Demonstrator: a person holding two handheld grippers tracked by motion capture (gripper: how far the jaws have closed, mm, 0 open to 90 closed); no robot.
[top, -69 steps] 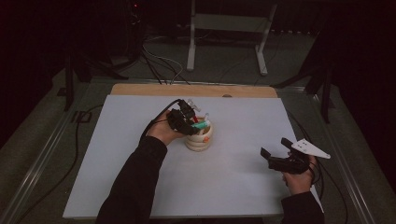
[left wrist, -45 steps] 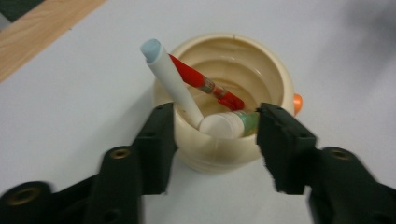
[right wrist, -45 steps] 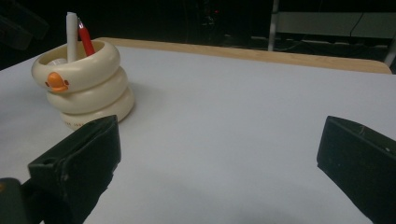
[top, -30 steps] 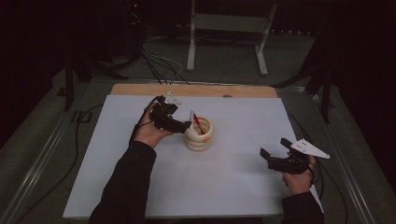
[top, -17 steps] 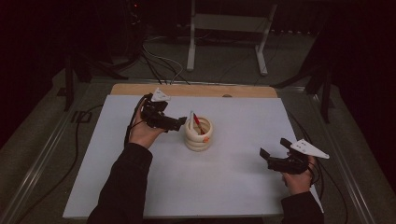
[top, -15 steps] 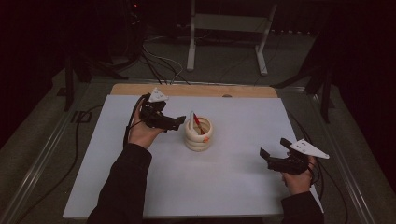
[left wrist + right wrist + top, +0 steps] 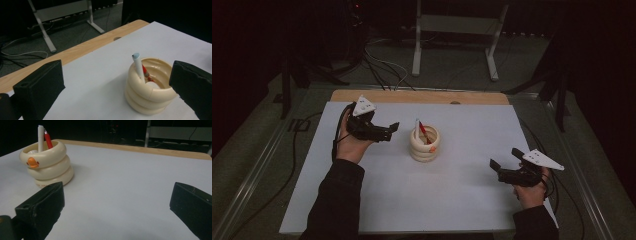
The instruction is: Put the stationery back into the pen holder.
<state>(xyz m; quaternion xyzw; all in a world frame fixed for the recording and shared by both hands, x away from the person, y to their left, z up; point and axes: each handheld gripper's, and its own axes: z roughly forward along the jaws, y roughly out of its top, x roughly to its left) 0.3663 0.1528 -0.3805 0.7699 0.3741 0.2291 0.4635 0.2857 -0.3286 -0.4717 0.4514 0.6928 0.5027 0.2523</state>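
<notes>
A cream ringed plastic holder holds a white pen and a red pen. The left gripper, fingers spread and empty, sits just beside the holder; the right gripper, fingers spread, sits well apart from it.

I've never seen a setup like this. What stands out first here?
A cream ringed plastic pen holder with an orange duck bill sits mid-table on the white table sheet, holding a white marker and a red pen. The left gripper sits just left of it, fingers open; the right gripper rests open near the sheet's right edge.
</notes>
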